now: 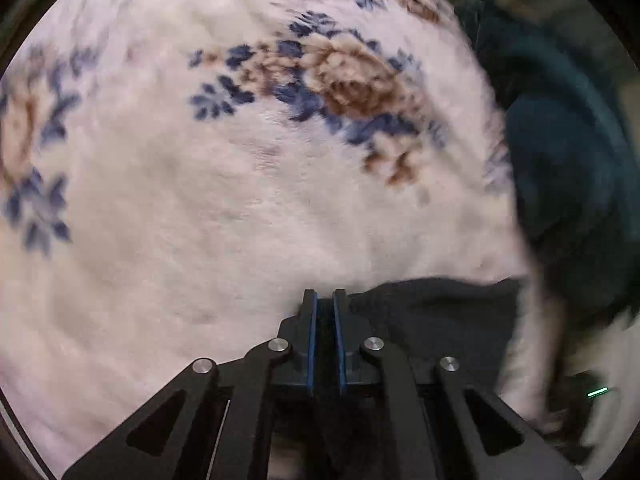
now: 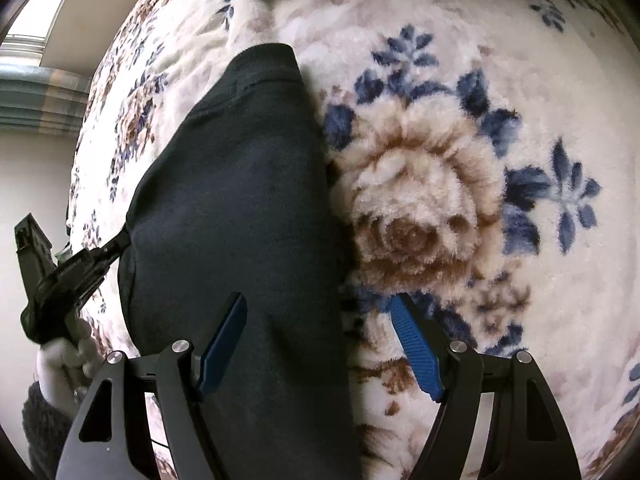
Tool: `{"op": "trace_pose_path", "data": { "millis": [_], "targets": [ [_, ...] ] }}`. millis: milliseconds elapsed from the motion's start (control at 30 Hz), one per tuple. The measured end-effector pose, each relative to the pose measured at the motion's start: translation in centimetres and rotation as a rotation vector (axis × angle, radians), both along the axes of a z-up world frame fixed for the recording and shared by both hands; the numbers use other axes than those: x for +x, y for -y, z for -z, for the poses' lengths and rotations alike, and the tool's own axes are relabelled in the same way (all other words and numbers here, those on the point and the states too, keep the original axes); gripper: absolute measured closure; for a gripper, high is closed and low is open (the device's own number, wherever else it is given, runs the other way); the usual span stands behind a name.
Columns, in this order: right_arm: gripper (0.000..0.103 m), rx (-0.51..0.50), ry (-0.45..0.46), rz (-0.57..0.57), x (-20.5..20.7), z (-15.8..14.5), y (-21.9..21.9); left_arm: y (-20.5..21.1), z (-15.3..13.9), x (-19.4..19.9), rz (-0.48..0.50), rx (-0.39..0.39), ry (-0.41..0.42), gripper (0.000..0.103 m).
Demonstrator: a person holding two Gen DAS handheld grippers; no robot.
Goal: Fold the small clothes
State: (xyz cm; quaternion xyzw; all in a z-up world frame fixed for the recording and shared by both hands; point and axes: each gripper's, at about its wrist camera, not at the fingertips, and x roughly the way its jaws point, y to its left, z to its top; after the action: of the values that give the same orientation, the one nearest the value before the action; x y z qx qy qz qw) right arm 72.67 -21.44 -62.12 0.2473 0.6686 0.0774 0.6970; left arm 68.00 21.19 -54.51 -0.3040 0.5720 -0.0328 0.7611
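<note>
Pinching the edge of the dark garment (image 2: 240,208), the left gripper (image 1: 324,300) has its blue pads drawn almost together, and the right wrist view shows its tip biting the cloth's left edge, so I read it as clamped on the fabric. The garment lies lengthwise on a fluffy floral blanket (image 2: 500,80), already narrowed into a long strip, with its far end near the top of the bed and its near end running under the right gripper (image 2: 320,304). That gripper stands spread wide: one finger sits over the cloth, the other over the blanket, and nothing is pressed between them. A second teal garment (image 1: 568,152) sits apart at the blanket's far edge. To do this step well, I judge the right gripper should come down so both pads straddle the near edge only, catching every layer but none of the plush pile beneath. Both grips should then lift evenly and carry the cloth over with edges aligned, since uneven tension would skew the fold.
</note>
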Motion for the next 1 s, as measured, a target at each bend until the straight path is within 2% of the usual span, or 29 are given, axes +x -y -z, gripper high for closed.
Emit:
{"op": "trace_pose_path", "data": {
  "millis": [33,100,167,233,267,333,367,400,433,467,500,533,567,600,633,667,700,733,800,833,900,933,1000],
  "targets": [
    [0.026,0.006,-0.004,-0.003,0.0,0.1,-0.1,-0.4,0.1,-0.3,-0.027,-0.082,0.003,0.092],
    [0.026,0.017,-0.014,-0.007,-0.2,0.3,-0.4,-0.6,0.2,-1.0,-0.04,-0.174,0.002,0.082],
    [0.026,0.027,-0.019,-0.01,-0.3,0.4,-0.6,0.0,0.3,-1.6,-0.013,-0.186,-0.017,0.081],
    [0.026,0.031,-0.021,-0.01,-0.3,0.5,-0.9,0.5,0.1,-2.1,0.013,-0.153,-0.009,0.081],
    [0.026,0.032,-0.024,-0.012,-0.3,0.6,-1.1,0.9,0.5,-2.3,0.025,-0.161,-0.012,0.081],
    [0.026,0.031,-0.027,-0.017,-0.3,0.7,-1.5,1.5,1.0,-2.5,0.018,-0.162,-0.009,0.086],
    [0.026,0.027,-0.025,-0.019,-0.3,0.7,-1.7,1.4,1.1,-2.6,0.006,-0.225,0.029,0.089],
    [0.026,0.028,-0.025,-0.021,-0.3,0.6,-1.9,1.4,1.0,-2.6,0.008,-0.315,0.066,0.098],
    [0.026,0.033,-0.025,-0.024,-0.2,0.6,-2.1,1.4,0.7,-2.7,0.014,-0.351,0.089,0.097],
    [0.026,0.033,-0.023,-0.027,-0.2,0.5,-2.2,1.4,0.0,-2.6,0.022,-0.224,0.072,0.097],
    [0.026,0.032,-0.02,-0.03,-0.2,0.3,-2.3,1.5,-0.5,-2.4,0.034,-0.061,0.036,0.095],
    [0.026,0.034,-0.015,-0.032,-0.2,0.1,-2.4,1.3,-0.8,-2.4,0.032,0.045,0.017,0.091],
    [0.026,0.035,-0.012,-0.034,-0.2,-0.1,-2.5,0.6,-1.2,-2.8,-0.001,0.058,0.025,0.088],
    [0.026,0.039,-0.008,-0.036,-0.1,-0.3,-2.6,0.1,-1.4,-3.0,-0.019,0.008,0.04,0.074],
    [0.026,0.043,-0.006,-0.037,-0.1,-0.4,-2.6,-0.3,-1.5,-3.3,-0.034,-0.06,0.049,0.049],
    [0.026,0.043,-0.005,-0.036,-0.1,-0.5,-2.7,-0.4,-1.6,-3.5,-0.044,-0.082,0.05,0.036],
    [0.026,0.041,-0.009,-0.036,-0.2,-0.6,-2.6,-0.3,-1.6,-3.6,-0.05,-0.093,0.059,0.028],
    [0.026,0.043,-0.011,-0.034,-0.2,-0.6,-2.6,0.1,-1.3,-3.6,-0.041,-0.11,0.058,0.028],
    [0.026,0.047,-0.019,-0.031,-0.2,-0.4,-2.7,1.3,-0.3,-3.0,0.01,-0.087,0.008,0.028],
    [0.026,0.044,-0.025,-0.029,-0.2,-0.2,-2.8,2.2,0.1,-2.8,0.039,-0.063,-0.01,0.028],
    [0.026,0.046,-0.034,-0.023,-0.4,0.1,-2.9,4.8,0.6,-2.4,0.14,0.039,-0.018,0.03],
    [0.026,0.047,-0.037,-0.022,-0.4,0.3,-3.0,5.9,0.4,-2.5,0.174,0.073,0.008,0.042],
    [0.026,0.043,-0.04,-0.023,-0.6,0.5,-3.2,7.0,-0.2,-2.5,0.21,0.013,0.052,0.076]
  ]
}}
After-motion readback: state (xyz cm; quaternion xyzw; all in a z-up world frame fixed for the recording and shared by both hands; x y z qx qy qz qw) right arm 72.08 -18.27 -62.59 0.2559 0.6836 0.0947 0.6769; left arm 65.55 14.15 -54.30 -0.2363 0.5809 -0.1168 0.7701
